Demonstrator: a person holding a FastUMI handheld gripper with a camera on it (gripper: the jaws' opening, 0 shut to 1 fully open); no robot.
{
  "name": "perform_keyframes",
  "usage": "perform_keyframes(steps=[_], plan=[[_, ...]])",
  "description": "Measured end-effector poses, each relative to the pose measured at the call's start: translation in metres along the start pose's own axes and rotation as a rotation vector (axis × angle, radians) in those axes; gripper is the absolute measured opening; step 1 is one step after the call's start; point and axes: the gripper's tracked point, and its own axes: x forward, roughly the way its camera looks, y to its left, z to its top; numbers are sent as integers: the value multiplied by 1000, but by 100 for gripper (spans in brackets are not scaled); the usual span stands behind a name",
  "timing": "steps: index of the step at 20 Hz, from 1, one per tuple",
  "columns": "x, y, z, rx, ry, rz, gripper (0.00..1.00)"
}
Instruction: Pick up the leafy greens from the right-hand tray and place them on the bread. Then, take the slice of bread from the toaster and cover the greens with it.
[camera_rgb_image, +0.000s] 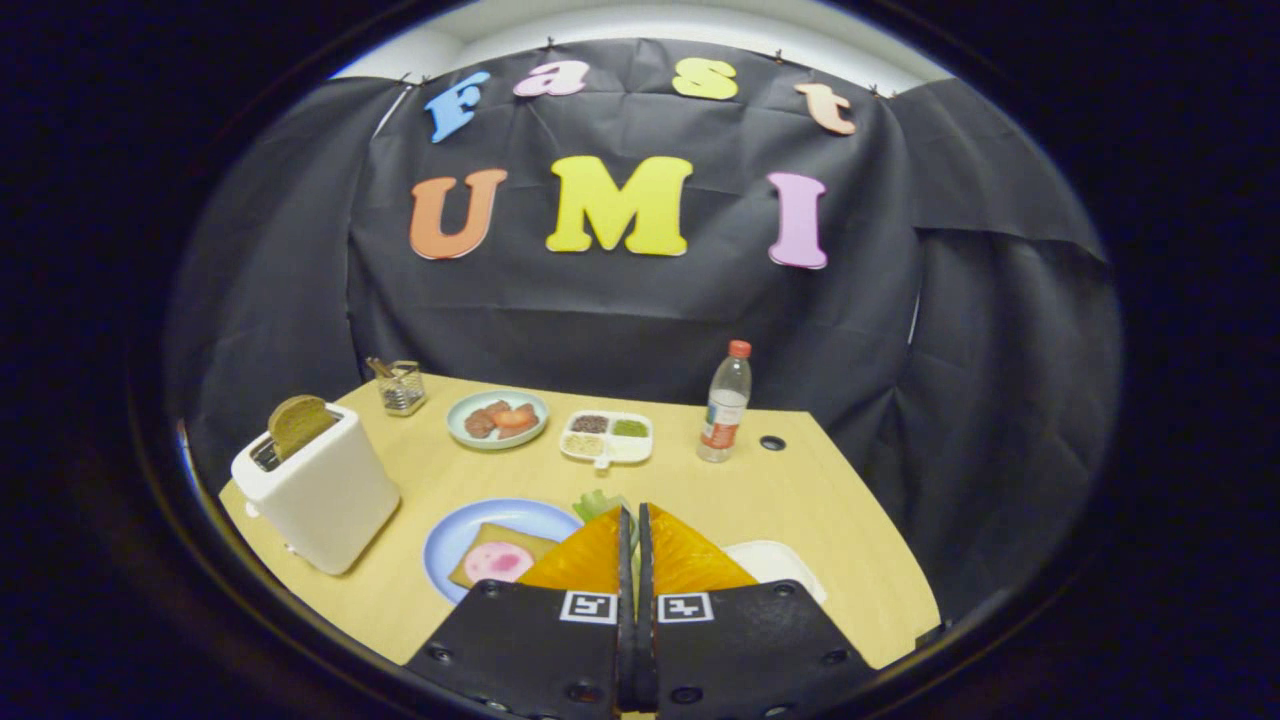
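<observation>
Nearest the camera, the gripper (634, 520) had its two orange fingers (585, 560) drawn together with only a thin slit between them, and a tuft of leafy greens (598, 503) stuck out at their tips; the fingers appeared clenched on the greens, though the contact itself was hidden behind the pads. Just to the left of the fingers sat a blue plate (520, 515) carrying a slice of bread (478, 552) with a pink round of meat (498, 562) on top. To the right of the fingers, part of a white tray (785, 565) showed on the wooden table (800, 500). Farther left stood a white toaster (325, 500) with a brown bread slice (300, 422) rising out of its slot. Beyond the plate, toward the far side of the table, lay a pale green dish (497, 419) with reddish and brown food, and right of it a small white divided tray (608, 437) holding seasonings. A little glass holder (402, 387) stood at the far left corner, and a clear bottle with a red cap (726, 402) stood at the far right, next to a dark hole (772, 442) in the tabletop
</observation>
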Motion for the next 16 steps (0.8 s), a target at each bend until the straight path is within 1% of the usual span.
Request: perform_keyframes(steps=[4,6,7,9,11,16], plan=[[7,64,-5,-40,13,88,0],[9,99,-12,-21,33,158,0],[10,121,-17,0,56,215,0],[12,142,-21,26,90,277,0],[25,145,-25,26,103,279,0],[74,121,-61,60,195,213,0]])
